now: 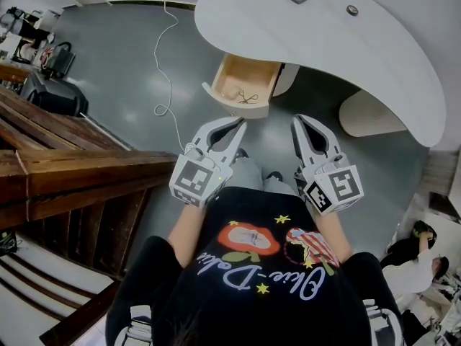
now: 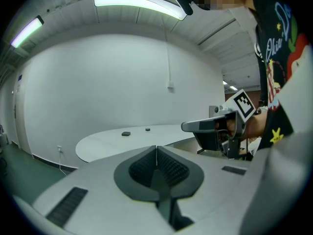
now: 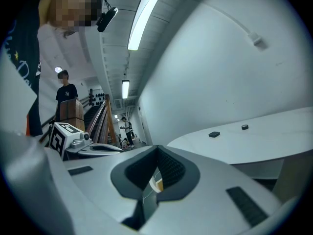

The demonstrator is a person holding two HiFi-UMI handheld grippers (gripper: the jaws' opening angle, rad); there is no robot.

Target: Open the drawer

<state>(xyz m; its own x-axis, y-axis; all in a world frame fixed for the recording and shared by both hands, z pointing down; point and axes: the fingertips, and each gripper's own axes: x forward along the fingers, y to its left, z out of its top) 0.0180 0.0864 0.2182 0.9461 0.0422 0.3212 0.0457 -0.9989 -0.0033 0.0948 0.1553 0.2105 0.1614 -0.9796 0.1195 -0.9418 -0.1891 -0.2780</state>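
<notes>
under the white desk (image 1: 324, 42) the drawer (image 1: 253, 74) is sitting pulled out, so i'm calling the opening done. my left gripper (image 1: 236, 127) and right gripper (image 1: 301, 123) are hovering short of it, pinched closed on nothing. next i'm guessing just backing away.

Pale wood drawer (image 1: 238, 74), white desk (image 1: 324, 42), grey floor (image 1: 122, 56).
</notes>
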